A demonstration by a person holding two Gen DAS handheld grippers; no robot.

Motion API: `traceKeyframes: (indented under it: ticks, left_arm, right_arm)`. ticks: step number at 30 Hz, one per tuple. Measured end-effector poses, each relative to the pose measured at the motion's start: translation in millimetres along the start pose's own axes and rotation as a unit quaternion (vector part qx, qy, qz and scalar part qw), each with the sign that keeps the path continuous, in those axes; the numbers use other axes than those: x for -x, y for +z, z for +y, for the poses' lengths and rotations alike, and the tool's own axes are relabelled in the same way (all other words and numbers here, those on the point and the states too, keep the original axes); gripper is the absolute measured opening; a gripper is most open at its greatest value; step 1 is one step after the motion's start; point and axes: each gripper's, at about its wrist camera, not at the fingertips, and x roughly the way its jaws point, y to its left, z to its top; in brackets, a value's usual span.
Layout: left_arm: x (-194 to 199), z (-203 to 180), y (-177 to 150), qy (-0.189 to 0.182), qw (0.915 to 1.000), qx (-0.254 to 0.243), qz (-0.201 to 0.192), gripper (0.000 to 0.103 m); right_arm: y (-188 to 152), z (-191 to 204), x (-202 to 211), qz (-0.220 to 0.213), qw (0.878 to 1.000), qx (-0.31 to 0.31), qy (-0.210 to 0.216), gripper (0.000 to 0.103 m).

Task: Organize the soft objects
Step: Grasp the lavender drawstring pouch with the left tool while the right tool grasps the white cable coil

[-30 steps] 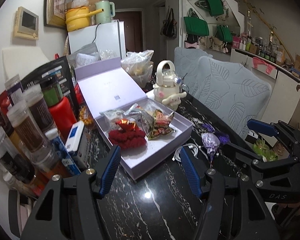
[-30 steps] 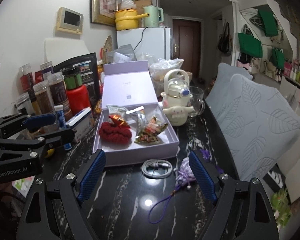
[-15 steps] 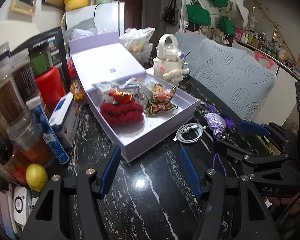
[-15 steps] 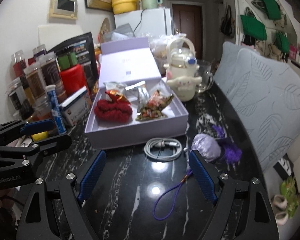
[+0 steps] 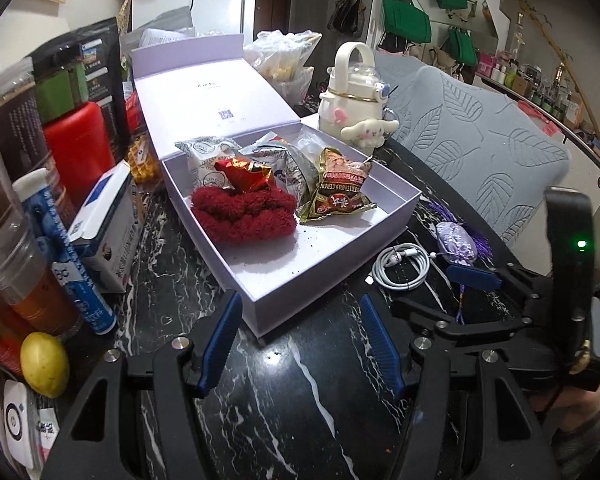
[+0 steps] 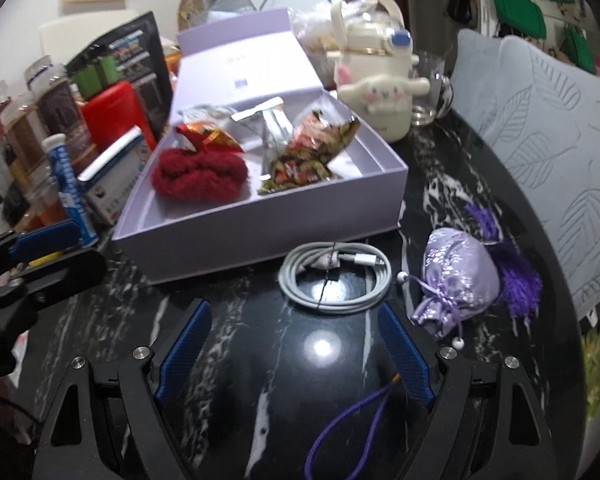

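An open lilac box (image 5: 396, 208) (image 6: 260, 240) sits on the black marble table. It holds a red fuzzy bundle (image 5: 244, 212) (image 6: 198, 174) and several snack packets (image 5: 340, 192) (image 6: 308, 156). A lilac satin pouch (image 6: 460, 276) (image 5: 458, 242) with a purple tassel (image 6: 516, 276) and cord lies right of the box. A coiled white cable (image 6: 336, 278) (image 5: 400, 266) lies beside it. My left gripper (image 5: 300, 344) is open and empty just before the box's near corner. My right gripper (image 6: 292, 356) is open and empty, just short of the cable and pouch.
Jars, a red canister (image 5: 76, 148), a blue tube (image 5: 74, 264), a small carton (image 5: 108, 224) and a lemon (image 5: 44, 364) crowd the table's left side. A cream character kettle (image 6: 380, 80) and a glass (image 6: 432, 92) stand behind the box. Grey cushioned chairs (image 6: 548, 128) border the right.
Both grippers have moved forward and lower toward the table. The box, cable and pouch now look closer. Both stay open.
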Motion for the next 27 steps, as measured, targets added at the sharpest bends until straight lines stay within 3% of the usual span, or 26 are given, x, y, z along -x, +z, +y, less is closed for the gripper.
traceKeyframes:
  ticks: [7, 13, 17, 19, 24, 27]
  left_arm:
    - [-16.1, 4.3, 7.1, -0.002, 1.0000, -0.001, 0.006, 0.061]
    - [-25.3, 5.5, 12.4, -0.003, 0.9999, -0.004, 0.010, 0.061]
    - [-30.8, 7.0, 12.7, -0.003, 0.9999, -0.001, 0.015, 0.061]
    - [-31.6, 7.3, 12.5, 0.000, 0.9999, -0.001, 0.013, 0.061]
    - [-31.8, 7.7, 13.8, -0.004, 0.9999, 0.003, 0.014, 0.061]
    - [-31.2, 5.5, 14.6, -0.007, 0.9999, 0.004, 0.015, 0.061]
  right_arm:
    - [7.4, -11.7, -32.4, 0.027, 0.999, -0.013, -0.019, 0.086]
    - [16.1, -18.9, -48.9, 0.030, 0.998, -0.017, -0.045, 0.097]
    - [21.4, -19.1, -54.7, 0.030, 0.998, -0.009, -0.053, 0.097]
    - [23.1, -15.7, -56.8, 0.034, 0.997, 0.001, -0.064, 0.080]
    - [22.7, -9.6, -55.4, 0.031, 0.997, 0.022, -0.061, 0.078]
    - [20.7, -10.5, -51.0, 0.030, 0.999, 0.015, -0.038, 0.078]
